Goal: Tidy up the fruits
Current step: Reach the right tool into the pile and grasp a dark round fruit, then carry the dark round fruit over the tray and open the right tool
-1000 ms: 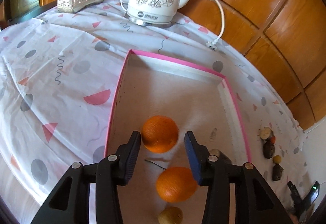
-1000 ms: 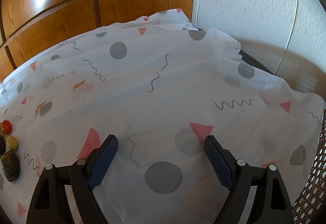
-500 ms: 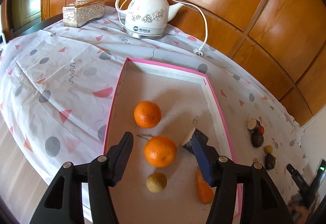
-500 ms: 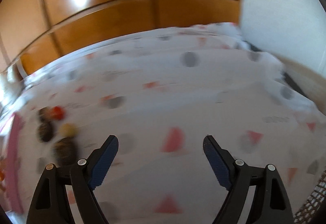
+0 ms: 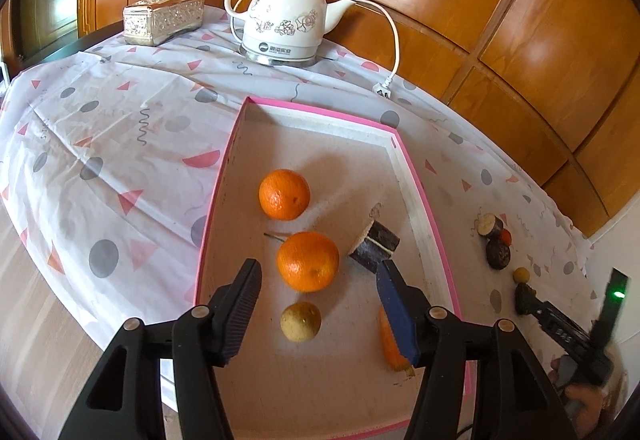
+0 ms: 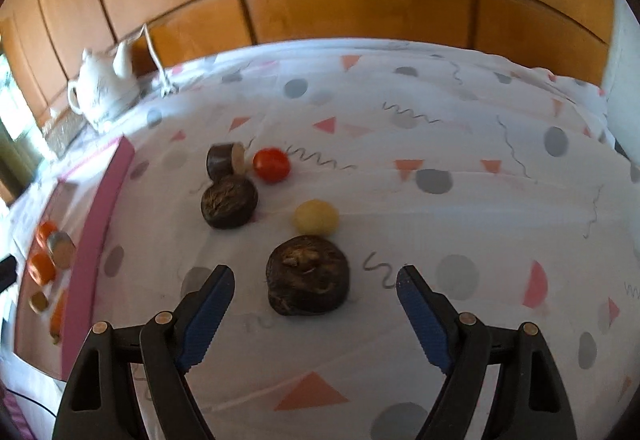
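The carrot is partly hidden behind the left gripper's finger; the tray is cut off by the right wrist view's edge, its contents blurred

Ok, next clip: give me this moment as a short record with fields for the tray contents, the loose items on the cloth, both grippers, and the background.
tray: pink-rimmed tray holding two oranges, a small yellowish fruit, a dark cut cylinder piece, and an orange piece partly hidden behind a finger
loose on cloth: two dark round fruits, a yellow ball-shaped fruit, a red tomato, a dark cut piece
left gripper: open, empty, above the tray
right gripper: open, empty, nearest dark fruit just ahead
background: white kettle, tissue box
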`<move>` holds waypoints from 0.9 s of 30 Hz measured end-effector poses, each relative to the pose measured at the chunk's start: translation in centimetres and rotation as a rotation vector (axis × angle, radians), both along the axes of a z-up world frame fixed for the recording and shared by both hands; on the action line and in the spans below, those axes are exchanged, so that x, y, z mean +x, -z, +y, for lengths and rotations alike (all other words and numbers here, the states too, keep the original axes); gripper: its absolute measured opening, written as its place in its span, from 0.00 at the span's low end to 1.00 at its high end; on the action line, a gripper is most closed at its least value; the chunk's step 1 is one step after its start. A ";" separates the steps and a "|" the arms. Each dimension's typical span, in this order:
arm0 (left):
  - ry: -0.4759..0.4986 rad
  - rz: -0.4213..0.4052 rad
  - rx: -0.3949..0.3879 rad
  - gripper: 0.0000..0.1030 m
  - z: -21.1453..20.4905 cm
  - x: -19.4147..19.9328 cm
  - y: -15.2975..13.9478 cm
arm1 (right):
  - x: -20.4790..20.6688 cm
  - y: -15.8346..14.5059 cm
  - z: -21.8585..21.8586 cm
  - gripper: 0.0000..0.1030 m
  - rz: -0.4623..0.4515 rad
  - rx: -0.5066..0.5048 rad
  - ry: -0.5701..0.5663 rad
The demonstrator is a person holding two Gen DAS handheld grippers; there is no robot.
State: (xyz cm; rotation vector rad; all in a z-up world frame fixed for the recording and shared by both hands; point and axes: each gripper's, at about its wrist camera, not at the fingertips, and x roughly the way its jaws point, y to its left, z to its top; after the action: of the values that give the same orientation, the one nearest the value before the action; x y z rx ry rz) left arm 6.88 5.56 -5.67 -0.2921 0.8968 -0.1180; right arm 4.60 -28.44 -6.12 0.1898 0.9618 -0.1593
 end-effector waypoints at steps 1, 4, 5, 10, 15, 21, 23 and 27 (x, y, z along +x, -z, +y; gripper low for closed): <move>0.001 0.000 0.002 0.59 0.0 -0.1 0.0 | 0.3 0.3 0.3 0.81 0.012 -0.015 -0.003; -0.002 -0.003 0.005 0.59 0.0 -0.3 0.0 | 0.5 0.9 0.3 0.61 0.039 -0.011 -0.019; -0.003 -0.002 0.006 0.59 0.0 -0.4 0.0 | 0.8 1.2 0.4 0.57 0.049 -0.010 -0.024; -0.036 -0.004 0.011 0.63 0.7 -0.7 -0.1 | 0.8 1.1 0.7 0.46 0.052 -0.048 -0.052; -0.086 -0.013 0.006 0.64 2.0 -1.1 -0.4 | 0.7 1.0 0.7 0.46 0.053 -0.031 -0.055; -0.146 -0.007 0.003 0.64 4.3 -1.1 -0.1 | -0.1 0.2 1.7 0.46 0.048 0.051 -0.099; -0.165 -0.003 0.001 0.64 5.0 -1.1 0.0 | -0.4 -0.6 2.4 0.46 0.028 0.080 -0.126; -0.195 -0.005 -0.001 0.64 6.0 -1.0 0.1 | -0.4 -2.8 4.9 0.46 -0.018 0.112 -0.211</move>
State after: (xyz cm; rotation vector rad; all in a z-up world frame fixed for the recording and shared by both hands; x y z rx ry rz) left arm 5.83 11.58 -5.82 -0.3789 0.8589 0.0611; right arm 4.22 -23.51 -3.28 0.1907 0.9666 0.0897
